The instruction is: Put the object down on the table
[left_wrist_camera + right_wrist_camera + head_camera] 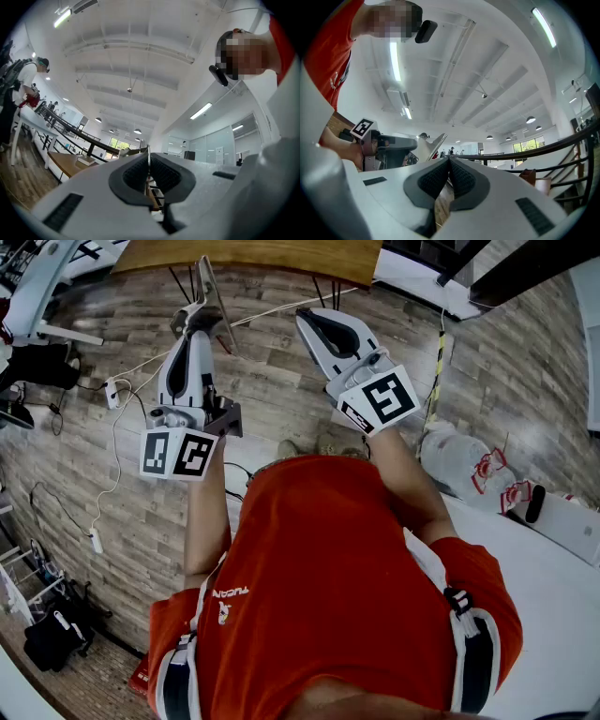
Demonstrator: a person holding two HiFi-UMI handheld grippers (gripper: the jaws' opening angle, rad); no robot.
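Observation:
In the head view my left gripper [200, 313] is held up over the wood floor, pointing away from me. Its jaws are shut on a thin flat grey plate [210, 287], which sticks out past the tips. In the left gripper view the plate [148, 152] shows only as a narrow edge between the dark pads [133, 176] of my left gripper [148, 165]. My right gripper [305, 317] is raised beside it, shut and empty. In the right gripper view the jaws of my right gripper [449, 163] meet, and the left gripper's plate [434, 142] shows at the left. A brown wooden tabletop [253, 254] lies just beyond both grippers.
Cables and a power strip [112, 390] lie on the wood floor at the left, with dark bags [52, 634] lower left. A plastic bag [464, 460] and a white table [553, 615] are at the right. A person with a backpack [18, 89] stands far left.

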